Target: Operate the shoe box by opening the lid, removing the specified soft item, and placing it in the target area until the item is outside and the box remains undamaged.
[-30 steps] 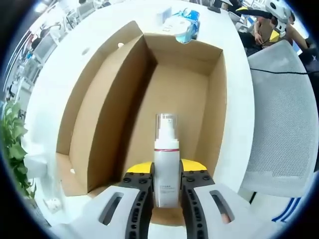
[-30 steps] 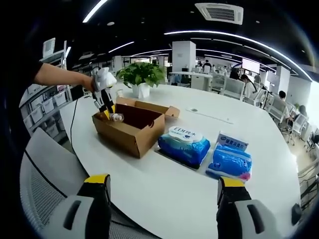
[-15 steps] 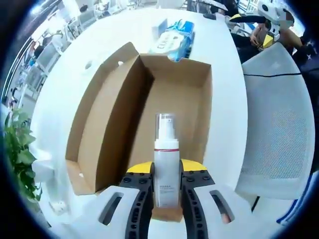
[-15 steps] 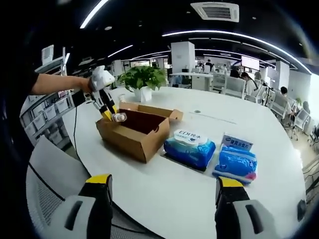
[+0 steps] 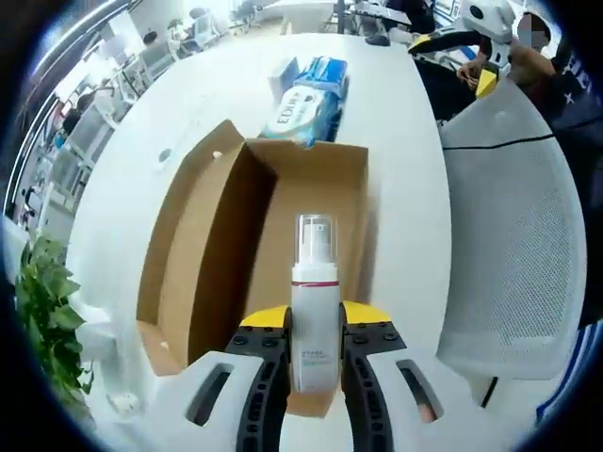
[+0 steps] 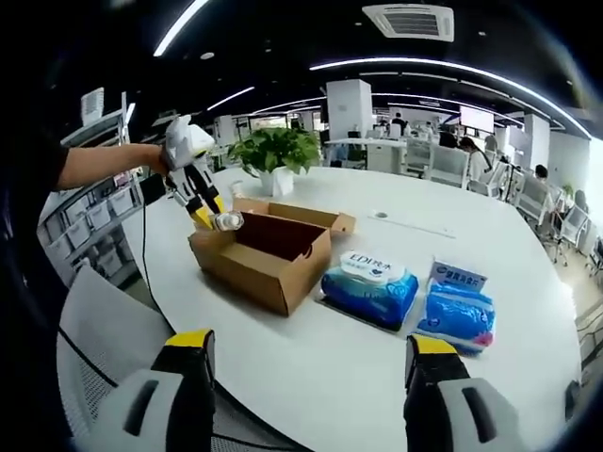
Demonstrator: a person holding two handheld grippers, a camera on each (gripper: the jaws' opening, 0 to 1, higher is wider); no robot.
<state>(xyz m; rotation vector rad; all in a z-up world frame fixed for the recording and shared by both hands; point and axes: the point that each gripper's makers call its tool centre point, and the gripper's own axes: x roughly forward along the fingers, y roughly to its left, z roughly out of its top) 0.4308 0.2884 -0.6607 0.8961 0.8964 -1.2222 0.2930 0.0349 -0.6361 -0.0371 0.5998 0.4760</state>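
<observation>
Bottle (image 5: 315,311), white with a clear cap, is clamped upright between the jaws of the left hand-held gripper (image 5: 315,363) and hangs above the open cardboard box (image 5: 273,273) on the white worktop (image 5: 396,122). In the left gripper view the box looks smaller and farther below than a second ago, and more of the worktop shows around it, so the left hand-held gripper with the bottle has risen. The box lid (image 5: 184,245) stands open at 9 o'clock of the box. A blue wipes pack (image 5: 306,85) lies just beyond the box at 12 o'clock. A grey mesh chair (image 5: 518,245) sits at 3 o'clock, and a green plant (image 5: 47,330) at 8 o'clock.

In the right gripper view the right hand-held gripper (image 6: 306,381) has its jaws wide apart, holding nothing, much as before. Across the worktop (image 6: 311,348) the left hand-held gripper (image 6: 203,202) holds the bottle (image 6: 226,221) just above the box's (image 6: 264,254) near end, a little higher than before. Two blue packs (image 6: 372,287) (image 6: 457,306) lie at 3 o'clock of the box.
</observation>
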